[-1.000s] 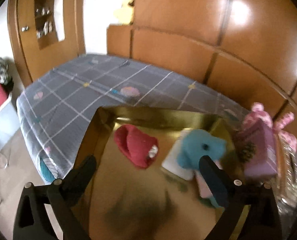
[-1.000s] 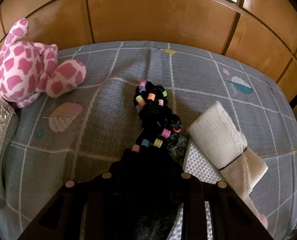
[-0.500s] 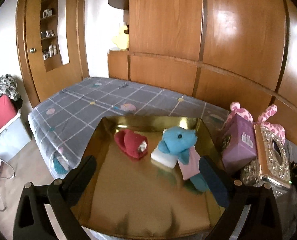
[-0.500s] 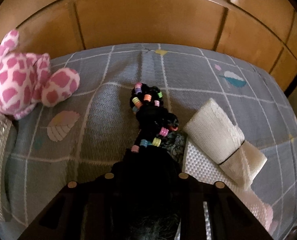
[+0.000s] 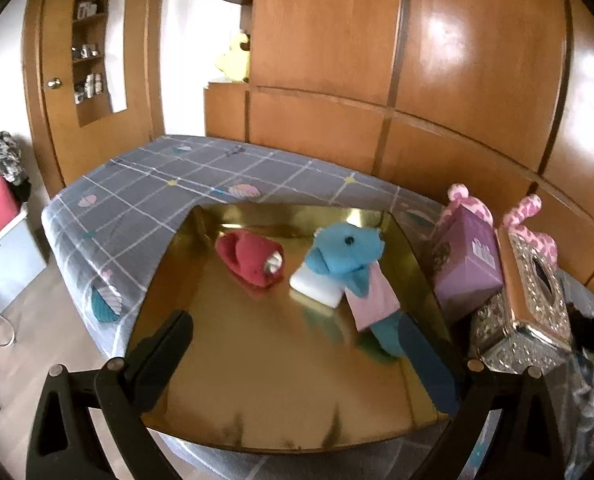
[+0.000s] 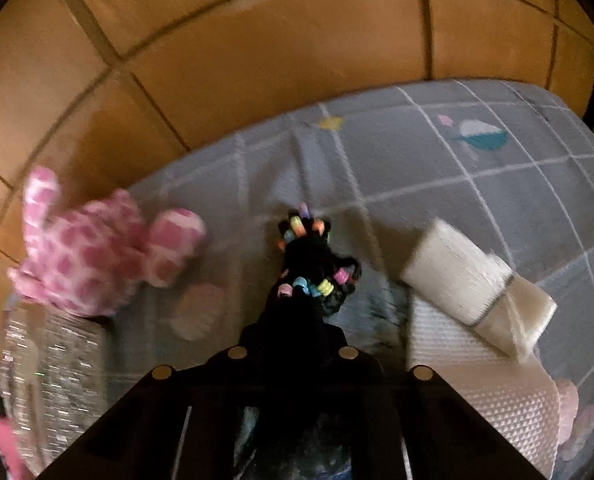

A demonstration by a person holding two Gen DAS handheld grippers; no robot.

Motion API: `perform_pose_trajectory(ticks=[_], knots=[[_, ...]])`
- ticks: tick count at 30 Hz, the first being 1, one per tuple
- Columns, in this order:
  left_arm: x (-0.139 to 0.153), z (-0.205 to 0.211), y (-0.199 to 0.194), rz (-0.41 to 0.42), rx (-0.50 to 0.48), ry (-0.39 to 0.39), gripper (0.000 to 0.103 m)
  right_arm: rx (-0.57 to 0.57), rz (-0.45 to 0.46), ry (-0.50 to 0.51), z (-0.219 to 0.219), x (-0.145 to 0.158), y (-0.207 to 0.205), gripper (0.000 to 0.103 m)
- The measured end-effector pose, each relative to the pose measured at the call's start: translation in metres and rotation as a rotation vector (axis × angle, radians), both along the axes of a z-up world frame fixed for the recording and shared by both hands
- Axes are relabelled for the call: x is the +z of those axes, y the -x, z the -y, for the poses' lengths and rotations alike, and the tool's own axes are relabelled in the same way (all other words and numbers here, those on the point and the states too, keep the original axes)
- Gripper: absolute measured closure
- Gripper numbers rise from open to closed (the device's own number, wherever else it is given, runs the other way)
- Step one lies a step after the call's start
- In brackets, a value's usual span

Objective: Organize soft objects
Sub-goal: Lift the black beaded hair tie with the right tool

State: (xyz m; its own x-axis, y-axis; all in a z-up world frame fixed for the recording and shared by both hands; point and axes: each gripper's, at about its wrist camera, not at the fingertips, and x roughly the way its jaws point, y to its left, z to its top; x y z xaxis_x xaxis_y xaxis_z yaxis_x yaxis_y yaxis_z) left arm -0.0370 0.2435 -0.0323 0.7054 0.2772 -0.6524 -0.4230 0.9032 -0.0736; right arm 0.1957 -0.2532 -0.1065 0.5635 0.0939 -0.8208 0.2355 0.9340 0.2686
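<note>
Black beaded plush (image 6: 315, 268) is pinched in the right gripper (image 6: 297, 320), jaws pressed together on it, held above the grey checked bedspread (image 6: 477, 168) btwn the pink spotted toy (image 6: 97, 256) and a cream folded cloth (image 6: 457, 276). Left gripper (image 5: 297, 344) hangs w/ fingers spread wide, nothing btwn them, over the gold tray (image 5: 257, 380). Tray holds a blue plush (image 5: 345, 252) and a red plush (image 5: 251, 260), near each other.
</note>
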Motion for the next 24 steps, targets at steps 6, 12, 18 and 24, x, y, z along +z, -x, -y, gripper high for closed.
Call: perform_pose_trajectory(ticks=[6, 12, 18, 24], knots=[[-0.008, 0.001, -0.001, -0.021, -0.031, 0.042, 0.000, 0.042, 0.072, -0.035, -0.021, 0.040, -0.013, 0.094], [-0.009, 0.001, 0.001, -0.025, -0.044, 0.060, 0.000, 0.091, 0.111, 0.023, -0.048, 0.078, -0.027, 0.094], [-0.009, 0.000, 0.003, -0.015, -0.050, 0.075, 0.000, 0.141, -0.084, 0.085, -0.050, 0.039, -0.027, 0.067], [-0.011, 0.002, 0.002, -0.025, -0.062, 0.071, 0.000, 0.066, -0.172, 0.029, -0.037, -0.010, -0.027, 0.064]])
